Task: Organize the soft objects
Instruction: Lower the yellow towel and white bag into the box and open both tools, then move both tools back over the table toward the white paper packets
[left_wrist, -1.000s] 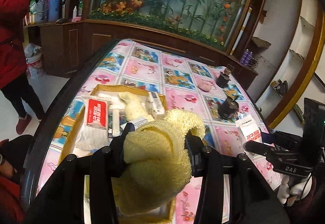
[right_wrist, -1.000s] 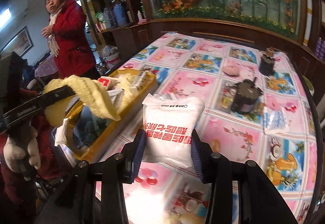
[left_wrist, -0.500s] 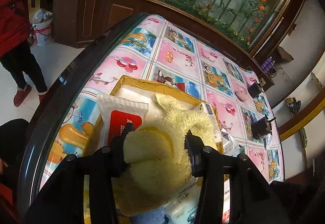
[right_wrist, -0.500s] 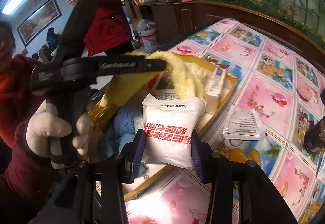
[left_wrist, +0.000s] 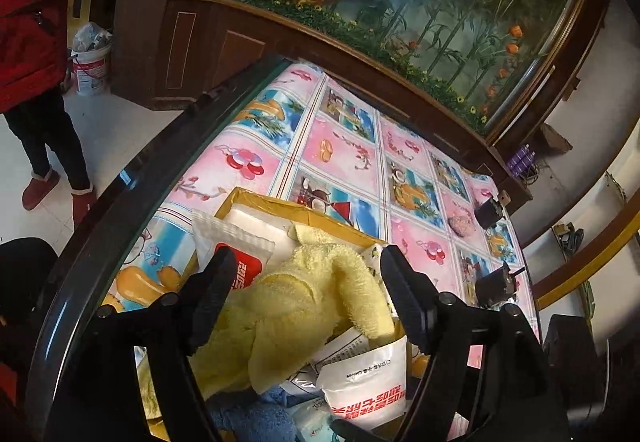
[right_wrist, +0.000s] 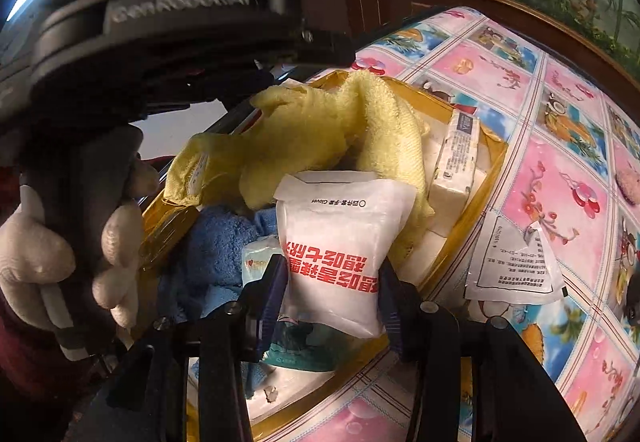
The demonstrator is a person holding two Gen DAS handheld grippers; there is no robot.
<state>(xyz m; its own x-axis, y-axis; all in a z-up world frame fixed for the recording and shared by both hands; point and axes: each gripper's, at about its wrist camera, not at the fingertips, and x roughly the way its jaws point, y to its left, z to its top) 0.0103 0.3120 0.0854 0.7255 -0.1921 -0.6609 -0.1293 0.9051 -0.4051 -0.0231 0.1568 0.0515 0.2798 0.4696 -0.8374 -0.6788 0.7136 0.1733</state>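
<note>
A yellow towel lies heaped in the yellow cardboard box between the fingers of my left gripper. The jaws are opening and the pads stand clear of it. In the right wrist view the same towel drapes over the box. My right gripper has a white glove packet with red print between its pads, low over the box. Its jaws are easing open while the pads still touch the packet. The packet also shows in the left wrist view.
The box also holds a blue towel, a red-labelled tissue pack and a white wrapped pack. A loose sachet lies beside the box. Two dark cups stand further right. A person in a red coat stands left of the table's dark rim.
Both grippers came down over the box. The left jaws spread and let the yellow towel settle into it. The right gripper brought the white packet from above the table into the box.
</note>
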